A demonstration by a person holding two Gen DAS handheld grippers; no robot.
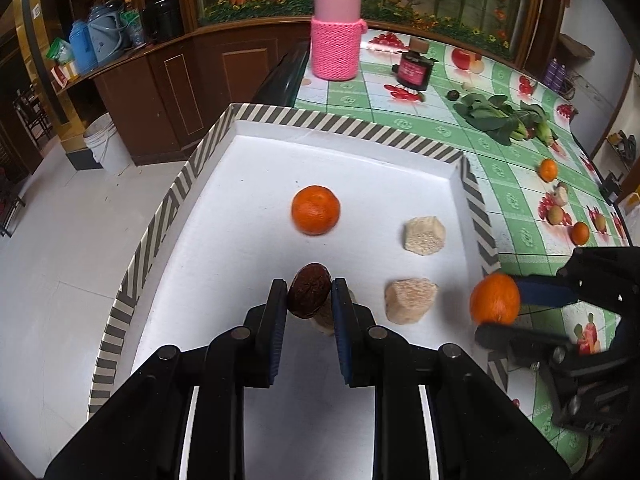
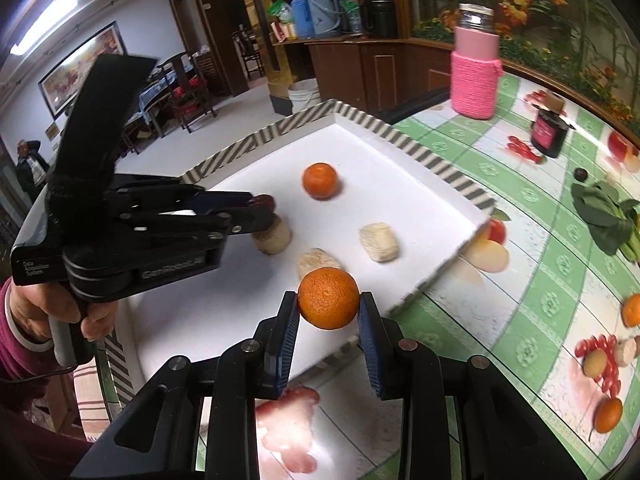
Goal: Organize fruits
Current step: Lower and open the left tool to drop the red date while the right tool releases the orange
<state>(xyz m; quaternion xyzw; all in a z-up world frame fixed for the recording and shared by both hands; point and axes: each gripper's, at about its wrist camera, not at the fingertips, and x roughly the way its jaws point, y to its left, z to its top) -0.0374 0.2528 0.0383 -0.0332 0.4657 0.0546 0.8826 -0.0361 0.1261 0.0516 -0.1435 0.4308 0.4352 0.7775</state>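
Note:
A white tray with a striped rim [image 1: 348,123] [image 2: 416,148] sits on the table. In it lie an orange [image 1: 315,210] [image 2: 320,180] and three pale beige chunks [image 1: 424,235] [image 1: 410,301] [image 2: 379,242]. My left gripper [image 1: 309,295] [image 2: 262,206] is shut on a dark brown date-like fruit [image 1: 309,295] and holds it above the tray, over one chunk [image 2: 274,236]. My right gripper [image 2: 329,304] [image 1: 498,302] is shut on a second orange [image 2: 329,298] [image 1: 495,298] at the tray's right edge.
A pink knit-sleeved bottle [image 1: 336,28] [image 2: 476,64] and a dark jar [image 1: 414,66] stand behind the tray. Leafy greens [image 1: 502,116] [image 2: 608,220], loose oranges [image 1: 548,169] [image 2: 608,414] and small fruits [image 1: 556,216] lie on the table to the right.

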